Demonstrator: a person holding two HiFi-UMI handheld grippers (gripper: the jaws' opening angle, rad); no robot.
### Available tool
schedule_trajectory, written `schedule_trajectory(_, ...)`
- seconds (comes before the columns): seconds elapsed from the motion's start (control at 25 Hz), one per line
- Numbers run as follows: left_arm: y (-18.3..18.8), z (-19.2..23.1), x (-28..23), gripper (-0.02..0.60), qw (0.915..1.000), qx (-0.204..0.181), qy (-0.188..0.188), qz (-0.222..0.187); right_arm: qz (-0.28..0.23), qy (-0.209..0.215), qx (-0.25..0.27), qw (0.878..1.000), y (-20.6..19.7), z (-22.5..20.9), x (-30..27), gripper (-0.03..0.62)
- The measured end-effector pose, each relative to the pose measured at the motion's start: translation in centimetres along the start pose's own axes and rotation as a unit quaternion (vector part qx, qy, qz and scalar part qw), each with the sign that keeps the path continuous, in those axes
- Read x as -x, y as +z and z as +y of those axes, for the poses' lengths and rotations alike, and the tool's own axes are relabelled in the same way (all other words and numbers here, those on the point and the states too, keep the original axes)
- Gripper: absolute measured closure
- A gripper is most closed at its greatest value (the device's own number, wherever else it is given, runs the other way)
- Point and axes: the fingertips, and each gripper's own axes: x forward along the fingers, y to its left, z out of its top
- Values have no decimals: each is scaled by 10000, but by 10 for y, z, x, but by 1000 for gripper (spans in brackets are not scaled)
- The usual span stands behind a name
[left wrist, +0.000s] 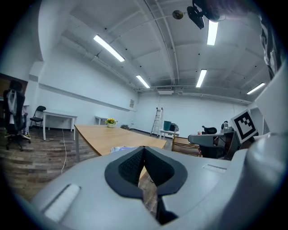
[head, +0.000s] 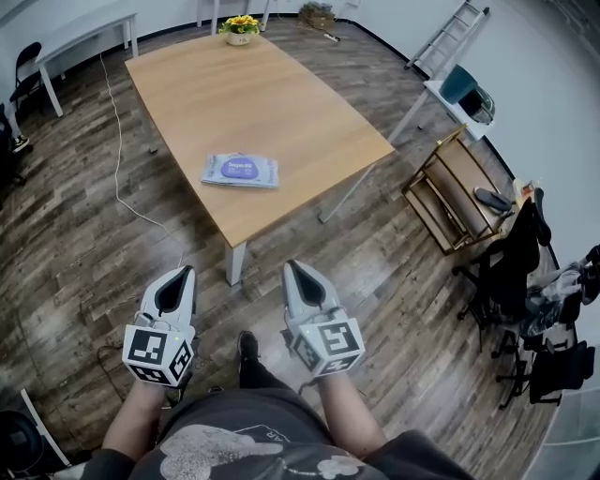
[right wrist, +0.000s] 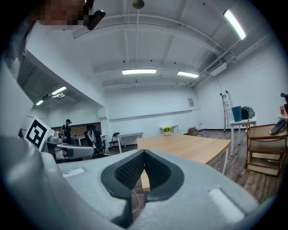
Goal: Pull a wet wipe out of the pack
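A flat pale blue and purple wet wipe pack lies near the front edge of a wooden table. Both grippers hang in front of the table, over the floor, well short of the pack. My left gripper is shut and holds nothing. My right gripper is shut too, also with nothing in it. In the left gripper view the jaws meet at the tips, and a sliver of the pack shows just beyond them. The right gripper view shows the jaws joined with the table ahead.
A pot of yellow flowers stands at the table's far end. A wooden shelf rack, a ladder and office chairs are to the right. White desks stand at the back left. A cable runs across the plank floor.
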Motion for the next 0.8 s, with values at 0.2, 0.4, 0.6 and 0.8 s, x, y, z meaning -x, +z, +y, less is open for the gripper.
schedule_trajectory(0.2,6,0,-40,563,9999,-111,23,47,32,37,9,10000,9,-36,-24,602)
schedule_trajectory(0.4,15,-3,-74,563,9998,-170,125,11,69,93,3,9999,14,-69,-45,603)
schedule_trajectory(0.6,19,-3,-92,563,9996,-195,208,-48,71,295,103,9995,16,-77,-64,602)
schedule_trajectory(0.8,27,9,-98,563,9989,-262,372,-124,118,371,91,9992,15,-81,-76,603)
